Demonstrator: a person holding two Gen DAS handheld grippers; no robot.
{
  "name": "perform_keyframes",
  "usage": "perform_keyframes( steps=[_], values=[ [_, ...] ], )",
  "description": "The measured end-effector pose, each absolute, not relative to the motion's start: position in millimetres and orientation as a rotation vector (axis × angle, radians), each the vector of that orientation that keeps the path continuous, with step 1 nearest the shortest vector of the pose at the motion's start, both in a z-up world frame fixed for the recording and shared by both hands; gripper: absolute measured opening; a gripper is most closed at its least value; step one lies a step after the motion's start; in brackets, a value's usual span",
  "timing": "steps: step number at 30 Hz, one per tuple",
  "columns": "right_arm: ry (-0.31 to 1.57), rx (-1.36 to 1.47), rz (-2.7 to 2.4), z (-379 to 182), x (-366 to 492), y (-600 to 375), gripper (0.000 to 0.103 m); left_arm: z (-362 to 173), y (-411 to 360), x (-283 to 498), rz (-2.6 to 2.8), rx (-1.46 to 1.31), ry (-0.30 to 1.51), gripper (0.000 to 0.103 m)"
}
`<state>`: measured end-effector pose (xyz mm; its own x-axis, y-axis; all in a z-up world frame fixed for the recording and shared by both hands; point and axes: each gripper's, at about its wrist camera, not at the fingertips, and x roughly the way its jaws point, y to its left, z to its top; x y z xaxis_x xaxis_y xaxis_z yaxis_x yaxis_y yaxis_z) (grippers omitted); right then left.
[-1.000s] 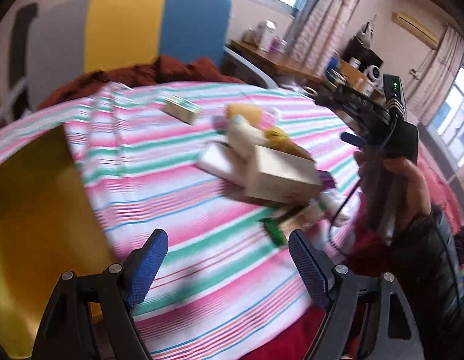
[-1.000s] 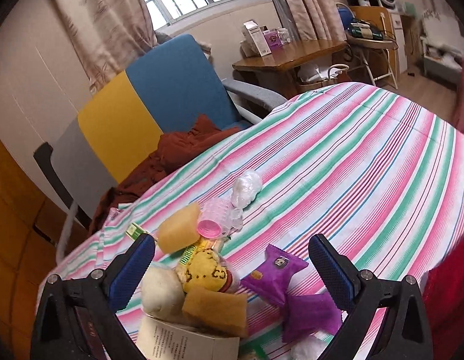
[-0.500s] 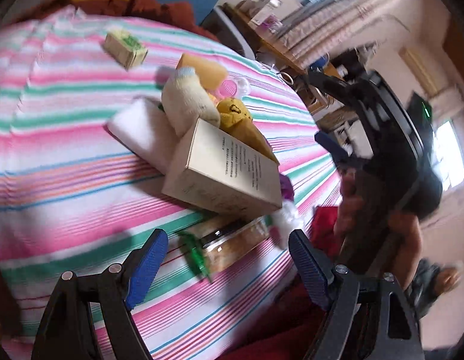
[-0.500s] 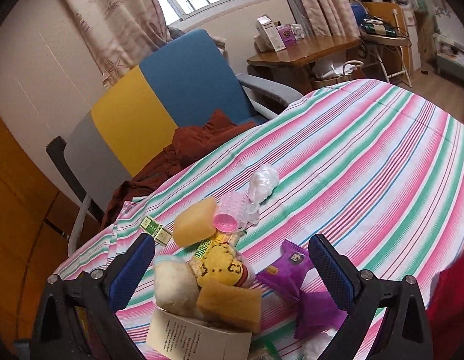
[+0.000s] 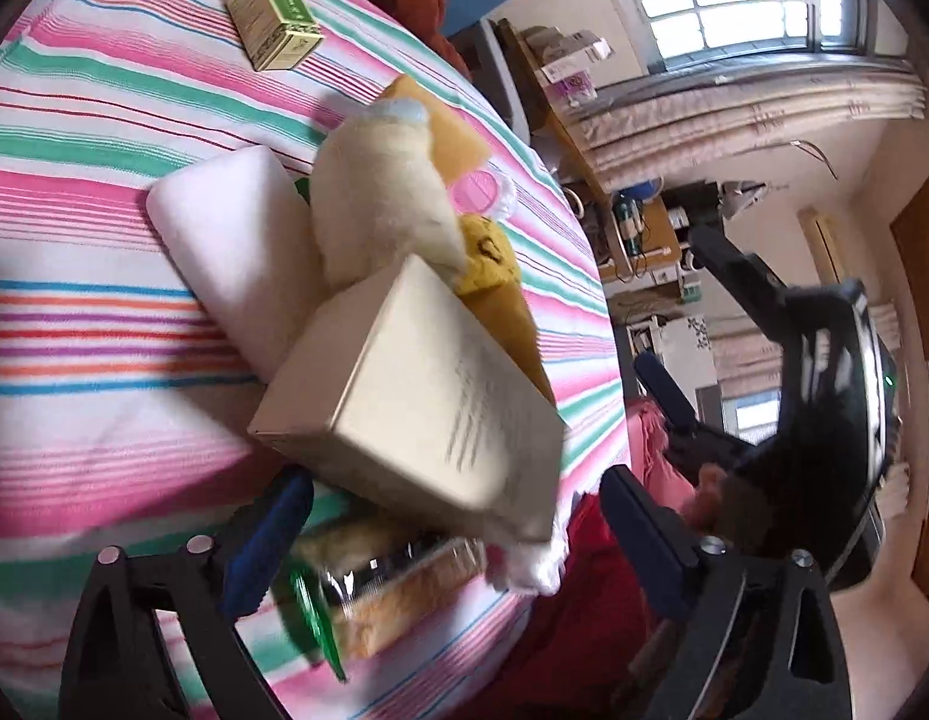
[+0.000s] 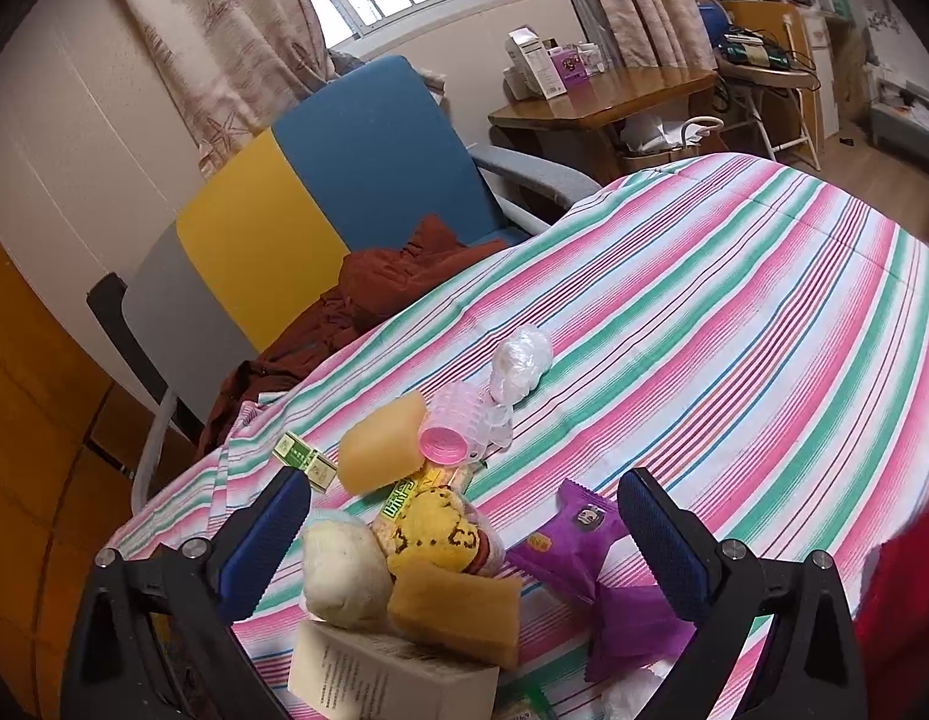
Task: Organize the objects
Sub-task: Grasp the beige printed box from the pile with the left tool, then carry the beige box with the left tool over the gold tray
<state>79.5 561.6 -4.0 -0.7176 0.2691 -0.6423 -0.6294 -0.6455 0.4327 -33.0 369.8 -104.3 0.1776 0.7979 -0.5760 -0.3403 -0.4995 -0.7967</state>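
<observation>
- Several loose things sit heaped together near my edge of the pink, green and white striped tablecloth (image 6: 734,312), which is why nothing is sorted yet: a beige printed cardboard box (image 5: 416,402) leans tilted on the heap, propped on a white rectangular foam block (image 5: 236,240) and a cream fluffy plush piece (image 5: 374,192).
- Under the box's near end lies a clear plastic snack packet with a green end (image 5: 368,588), partly hidden, so I judge the box must shift before that packet comes free.
- My left gripper (image 5: 452,534) is spread wide and grasps nothing; the snack packet lies between its blue pads, and the box's near corner hangs just above it.
- My right gripper (image 6: 464,546) is likewise parted and empty; a yellow printed round toy (image 6: 434,534) and a tan sponge block (image 6: 458,609) sit between its pads, with a purple foil sachet (image 6: 572,540) just inside the right pad.
- Farther out rest a pink ribbed plastic roller (image 6: 458,432), a crumpled clear plastic wad (image 6: 518,360) and, well apart, a small green-and-gold carton (image 5: 275,21).
- Beyond the table stands a blue and yellow chair (image 6: 320,192) with rust-brown cloth (image 6: 368,294) on it.
</observation>
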Motion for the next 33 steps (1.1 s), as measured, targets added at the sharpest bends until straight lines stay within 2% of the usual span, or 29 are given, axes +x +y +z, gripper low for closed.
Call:
perform_keyframes(
  steps=[1,3,8,11,19,21,23,28,33],
  values=[
    [0.891,-0.743,2.344,-5,78,562,0.103,-107,371,-35,1.506,-1.511,-0.462,0.081],
    [0.885,-0.754,2.338,-6,77,562,0.103,-110,371,-39,1.503,-1.508,-0.467,0.080],
    [0.878,-0.770,2.346,-8,74,562,0.103,-104,365,-45,1.529,-1.457,-0.433,0.069],
    [0.862,-0.776,2.352,-8,73,559,0.103,-99,356,-47,1.567,-1.425,-0.384,0.066],
    [0.844,-0.799,2.353,-9,70,557,0.103,-79,324,-45,1.752,-1.455,-0.206,0.066],
    [0.839,-0.801,2.351,-9,71,556,0.103,-81,320,-47,1.760,-1.480,-0.212,0.069],
    [0.841,-0.802,2.350,-9,71,556,0.103,-82,320,-48,1.765,-1.494,-0.224,0.077],
    [0.850,-0.802,2.350,-9,71,556,0.103,-90,332,-54,1.773,-1.542,-0.274,0.082],
    [0.851,-0.810,2.361,-10,69,555,0.103,-93,347,-59,1.846,-1.585,-0.223,0.087]
  ],
)
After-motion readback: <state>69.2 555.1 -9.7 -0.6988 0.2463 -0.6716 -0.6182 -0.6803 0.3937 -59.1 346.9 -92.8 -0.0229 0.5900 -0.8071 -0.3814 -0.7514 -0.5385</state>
